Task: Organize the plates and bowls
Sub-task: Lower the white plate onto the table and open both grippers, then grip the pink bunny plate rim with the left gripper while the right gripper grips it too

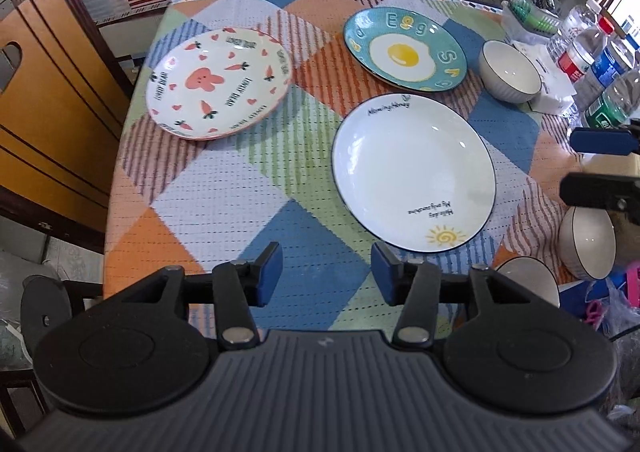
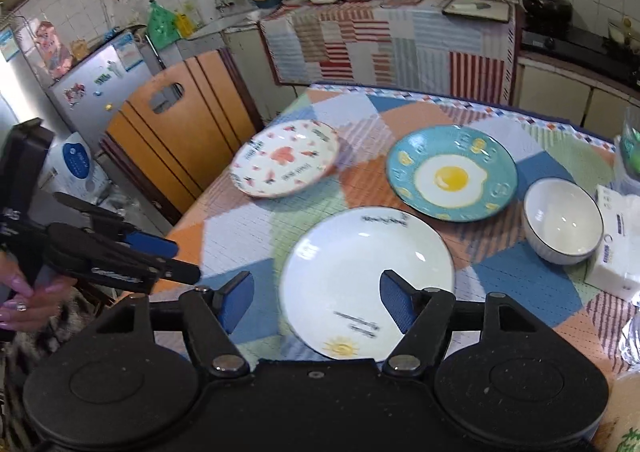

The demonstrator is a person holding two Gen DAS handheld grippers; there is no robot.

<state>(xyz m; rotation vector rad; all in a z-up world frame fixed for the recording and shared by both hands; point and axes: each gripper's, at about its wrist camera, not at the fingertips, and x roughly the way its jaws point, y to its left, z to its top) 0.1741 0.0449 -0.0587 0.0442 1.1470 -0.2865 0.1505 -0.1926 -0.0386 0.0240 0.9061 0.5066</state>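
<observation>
Three plates lie apart on the patchwork tablecloth (image 1: 248,187): a rabbit-and-carrot plate (image 1: 218,83) (image 2: 285,158) at the left, a teal fried-egg plate (image 1: 405,49) (image 2: 451,172) at the back, and a white sun plate (image 1: 414,171) (image 2: 366,280) in front. A white bowl (image 1: 510,71) (image 2: 562,220) stands right of the egg plate. Two more white bowls (image 1: 586,248) (image 1: 528,280) stand at the near right edge. My left gripper (image 1: 326,280) is open and empty above the near table edge. My right gripper (image 2: 316,306) is open and empty, hovering over the sun plate's near side.
Water bottles (image 1: 588,51) and a white tissue pack (image 2: 616,244) crowd the table's right side. An orange wooden chair (image 2: 180,131) stands at the left edge. A cloth-covered counter (image 2: 392,39) with appliances lies beyond the table. The other gripper shows at each view's side (image 1: 604,167) (image 2: 120,256).
</observation>
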